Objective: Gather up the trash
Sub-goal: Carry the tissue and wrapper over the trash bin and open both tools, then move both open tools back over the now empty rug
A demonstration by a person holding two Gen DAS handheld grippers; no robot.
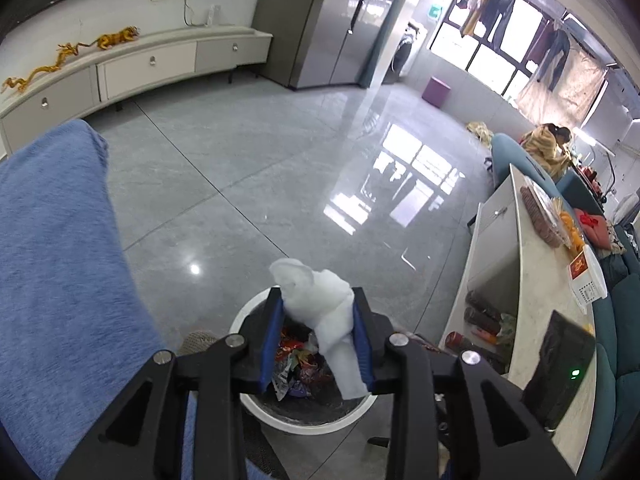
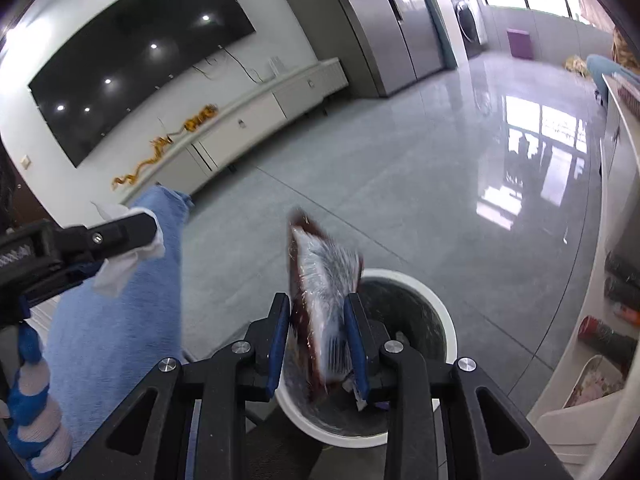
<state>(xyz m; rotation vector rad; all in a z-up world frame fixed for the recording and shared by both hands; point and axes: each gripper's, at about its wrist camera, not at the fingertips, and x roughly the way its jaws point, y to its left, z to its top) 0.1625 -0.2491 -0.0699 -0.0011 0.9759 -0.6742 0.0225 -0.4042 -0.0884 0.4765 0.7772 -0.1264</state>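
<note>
Left wrist view: we are holding the left gripper right over the white-rimmed trash bin, its blue pads pinching a crumpled white tissue that is hanging above the wrappers already inside. On the right wrist view, the right gripper is clamping a dark red snack wrapper above the near side of the bin. We are judging both pieces well placed; letting each go only while centred inside the rim should keep them off the floor.

Glossy grey tiled floor mirroring bright windows. Low white cabinet along a white wall, under a large dark screen. Tall steel-grey cupboards beside. Laundry hanging at the glass.
</note>
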